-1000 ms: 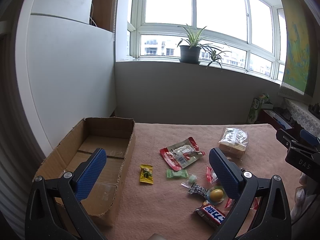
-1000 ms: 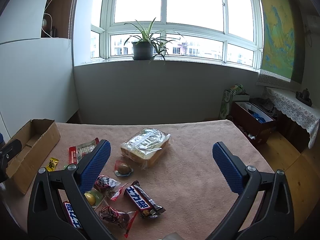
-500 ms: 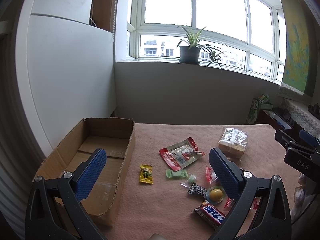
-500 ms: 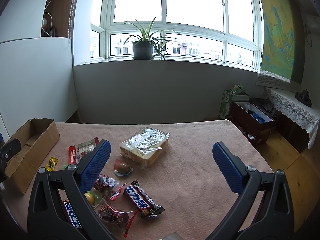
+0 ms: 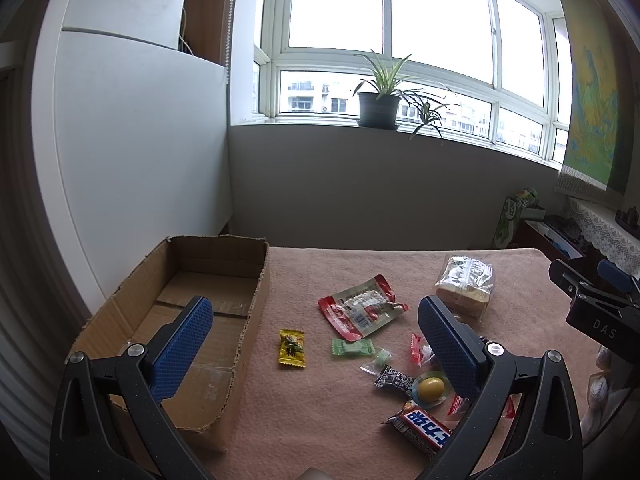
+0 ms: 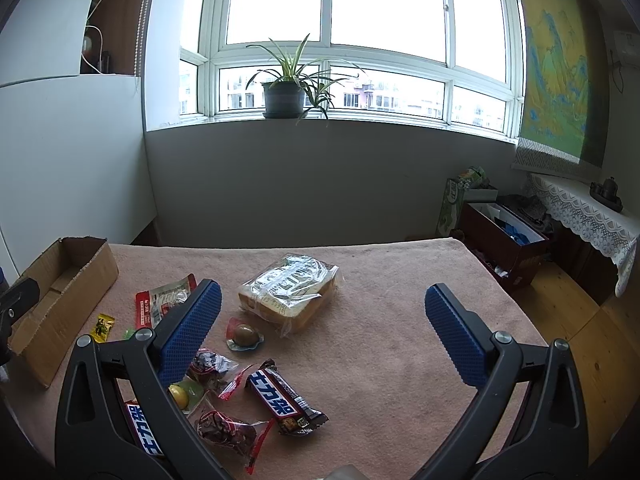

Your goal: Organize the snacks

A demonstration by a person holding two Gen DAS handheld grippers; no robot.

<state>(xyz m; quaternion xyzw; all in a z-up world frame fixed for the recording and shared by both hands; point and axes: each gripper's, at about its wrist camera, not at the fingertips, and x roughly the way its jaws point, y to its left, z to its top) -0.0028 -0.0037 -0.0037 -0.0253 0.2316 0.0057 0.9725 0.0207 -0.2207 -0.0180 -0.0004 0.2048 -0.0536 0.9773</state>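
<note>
An open cardboard box point(image 5: 208, 280) point(image 6: 60, 280) lies at the table's left with nothing in it. Snacks are scattered over the pink cloth: a red-and-clear pouch point(image 5: 360, 312) point(image 6: 162, 300), a yellow candy point(image 5: 292, 348) point(image 6: 103, 326), a green candy point(image 5: 352, 347), a wrapped bread loaf point(image 5: 466, 282) point(image 6: 290, 288), chocolate bars point(image 5: 424, 430) point(image 6: 282, 398), a yellow jelly cup point(image 5: 430, 388) and a brown one point(image 6: 245, 334). My left gripper point(image 5: 316, 340) hovers open above the box edge and candies. My right gripper point(image 6: 324, 332) hovers open near the loaf. Neither holds anything.
The table's far edge faces a grey wall below a window with a potted plant point(image 5: 378, 104) point(image 6: 284, 96). A white cabinet point(image 5: 132, 152) stands left of the box. Right of the table are a dark crate point(image 6: 504, 240) and wooden floor point(image 6: 592, 332).
Both views shift only slightly; the right gripper has drifted a little toward the left. Nothing was picked up or moved.
</note>
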